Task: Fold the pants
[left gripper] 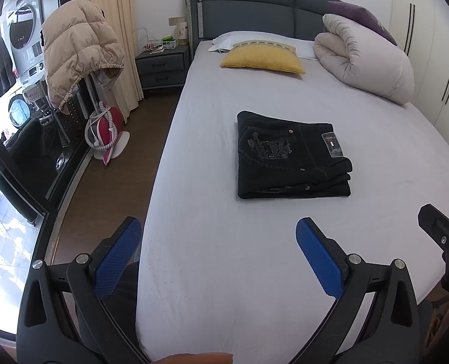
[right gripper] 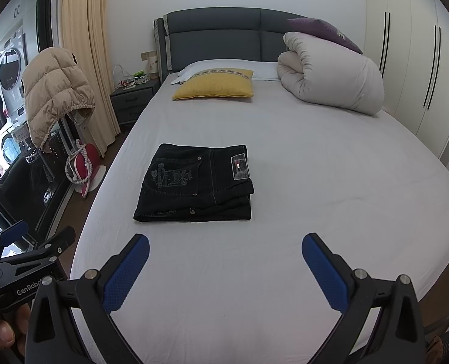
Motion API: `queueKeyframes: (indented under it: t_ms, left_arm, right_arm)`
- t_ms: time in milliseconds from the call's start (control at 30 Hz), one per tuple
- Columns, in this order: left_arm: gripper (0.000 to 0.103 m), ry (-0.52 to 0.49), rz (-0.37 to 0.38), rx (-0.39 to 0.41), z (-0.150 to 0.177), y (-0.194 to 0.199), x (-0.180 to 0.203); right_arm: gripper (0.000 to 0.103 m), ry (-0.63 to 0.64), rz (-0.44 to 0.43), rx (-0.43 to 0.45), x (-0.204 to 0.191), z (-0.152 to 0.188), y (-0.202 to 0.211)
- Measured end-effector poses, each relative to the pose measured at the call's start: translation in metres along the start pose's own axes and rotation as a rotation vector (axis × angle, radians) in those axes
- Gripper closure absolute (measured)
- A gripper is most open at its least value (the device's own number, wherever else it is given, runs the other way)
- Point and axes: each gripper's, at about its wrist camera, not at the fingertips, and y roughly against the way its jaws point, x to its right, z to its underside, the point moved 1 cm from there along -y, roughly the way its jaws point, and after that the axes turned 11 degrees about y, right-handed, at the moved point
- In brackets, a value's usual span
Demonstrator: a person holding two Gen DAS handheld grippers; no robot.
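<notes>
Black jeans (left gripper: 291, 157) lie folded in a neat rectangular stack on the white bed sheet (left gripper: 224, 257), back pocket and waist label facing up. They also show in the right wrist view (right gripper: 197, 183). My left gripper (left gripper: 218, 230) is open and empty, held above the sheet short of the jeans' near edge. My right gripper (right gripper: 226, 245) is open and empty, also near the foot of the bed, short of the jeans. The right gripper shows at the left wrist view's right edge (left gripper: 446, 227). The left gripper shows at the right wrist view's lower left (right gripper: 30, 248).
A yellow pillow (left gripper: 262, 59) and a rolled white duvet (left gripper: 367, 63) lie at the bed's head by the grey headboard (left gripper: 248, 9). A nightstand (left gripper: 162, 66), a beige puffer jacket (left gripper: 78, 51) on a rack and a red fan (left gripper: 106, 133) stand left of the bed. Wardrobe doors (right gripper: 412, 60) line the right wall.
</notes>
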Motion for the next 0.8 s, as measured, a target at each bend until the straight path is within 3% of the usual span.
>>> queueKeyframes:
  t_ms: [800]
  left_arm:
    - [0.000, -0.005, -0.003, -0.008, 0.0028, -0.0050, -0.0048]
  right_arm:
    - [0.000, 0.012, -0.013, -0.015, 0.0024, 0.0048, -0.0057]
